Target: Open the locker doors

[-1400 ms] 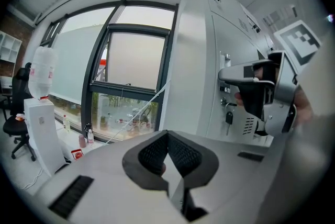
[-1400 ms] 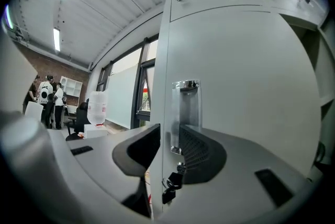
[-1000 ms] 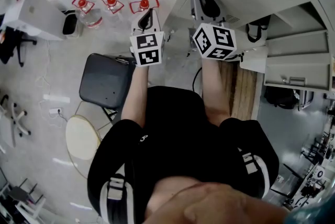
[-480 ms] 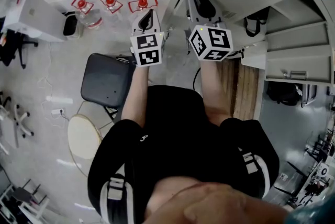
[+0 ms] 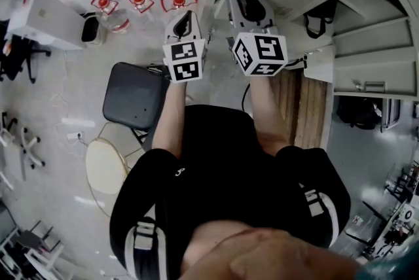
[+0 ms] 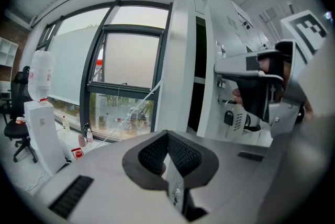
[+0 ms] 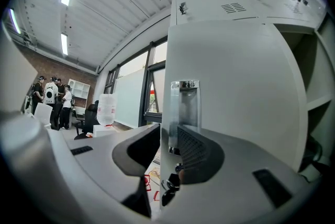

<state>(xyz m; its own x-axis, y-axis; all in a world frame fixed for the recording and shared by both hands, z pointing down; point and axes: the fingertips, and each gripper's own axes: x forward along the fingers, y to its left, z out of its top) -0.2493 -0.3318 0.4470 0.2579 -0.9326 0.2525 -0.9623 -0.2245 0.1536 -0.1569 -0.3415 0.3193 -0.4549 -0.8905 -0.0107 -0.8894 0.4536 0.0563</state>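
Observation:
In the right gripper view, a grey locker door [image 7: 235,92] stands partly open, with a clear holder [image 7: 183,105] and hanging keys [image 7: 168,186] near its free edge. My right gripper [image 7: 165,152] straddles that edge, one pad on each face, shut on it. From the head view it [image 5: 243,4] reaches forward against the lockers. My left gripper [image 5: 184,20] is held beside it, apart from the lockers, its pads [image 6: 183,155] meeting at the tips with nothing between them. The left gripper view shows the open door [image 6: 183,60] and the right gripper [image 6: 261,87] at its key.
More lockers [image 5: 373,76] with open doors stand to the right. A black chair [image 5: 134,99] and a round stool [image 5: 105,171] are on the floor at my left. Red-capped bottles [image 5: 137,0] and a white cabinet [image 5: 46,17] lie beyond. People [image 7: 52,97] stand far off.
Both grippers have drifted slightly left and forward in the head view. The right one has carried the door edge with it, swinging the door a little wider.

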